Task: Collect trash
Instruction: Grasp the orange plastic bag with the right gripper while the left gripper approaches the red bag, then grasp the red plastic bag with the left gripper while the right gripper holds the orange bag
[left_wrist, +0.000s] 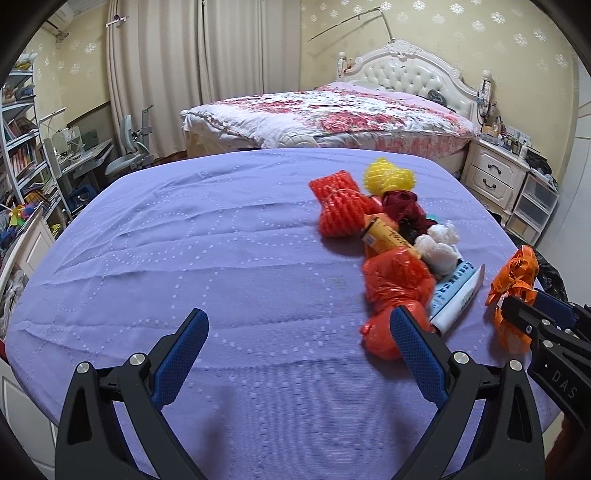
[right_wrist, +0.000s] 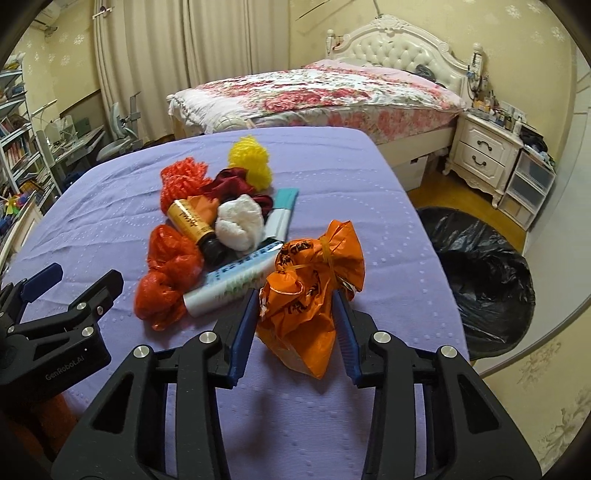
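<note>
Right tongs (right_wrist: 295, 325) clamped, apparently, on the orange bag (right_wrist: 310, 295), which sat on the tabletop (right_wrist: 332, 166) just beside the black bin bag (right_wrist: 487, 280). Left tongs (left_wrist: 299, 354) stood apart, empty. Bag looked light, crinkly, slippery; best gripped mid-body, below its knot.

A floral-quilted bed (left_wrist: 325, 114) with white tufted headboard (left_wrist: 413, 74) stands beside a white two-drawer nightstand (right_wrist: 484, 153); cream curtains (left_wrist: 177, 74) hang behind.
</note>
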